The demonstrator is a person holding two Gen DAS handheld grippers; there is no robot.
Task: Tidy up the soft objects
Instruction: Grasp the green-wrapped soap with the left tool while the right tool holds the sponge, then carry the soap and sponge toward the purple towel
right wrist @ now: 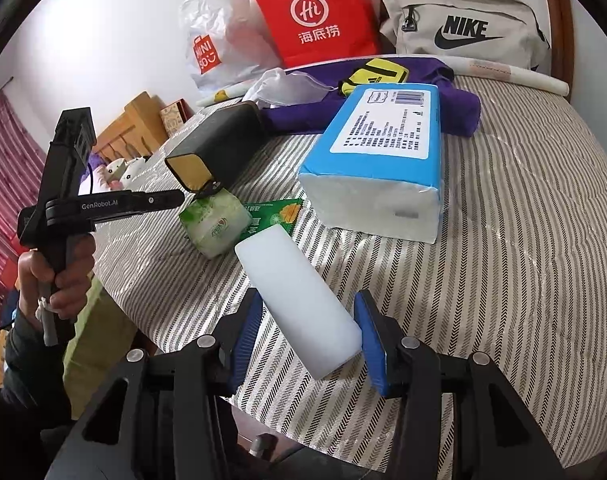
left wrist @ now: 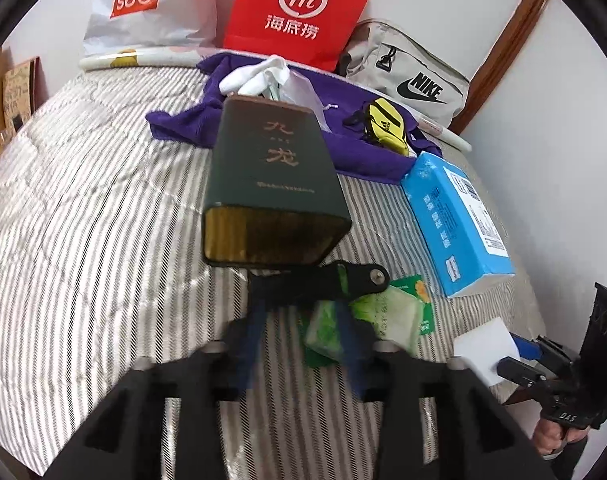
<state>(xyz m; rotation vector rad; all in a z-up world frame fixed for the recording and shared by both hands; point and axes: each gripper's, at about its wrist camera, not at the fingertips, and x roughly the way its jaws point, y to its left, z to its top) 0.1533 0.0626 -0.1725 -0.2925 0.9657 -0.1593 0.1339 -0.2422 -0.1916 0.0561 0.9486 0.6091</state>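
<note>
1. At the lower centre of the right wrist view, our right gripper (right wrist: 309, 340) has its blue fingers (right wrist: 372, 344) spread either side of the white foam block (right wrist: 299, 300) on the striped bed (right wrist: 503, 280), not pinching it.
2. In the middle of the left wrist view, our left gripper (left wrist: 299, 272) pinches the dark green box (left wrist: 271, 188) by its lower edge.
3. We judge the box could tip out, held so low.
4. The block sits skewed; closing may twist it away.

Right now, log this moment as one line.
left gripper: at dark box end, grip unclear | right gripper: open, straddling white foam block | surface: striped bed
</note>
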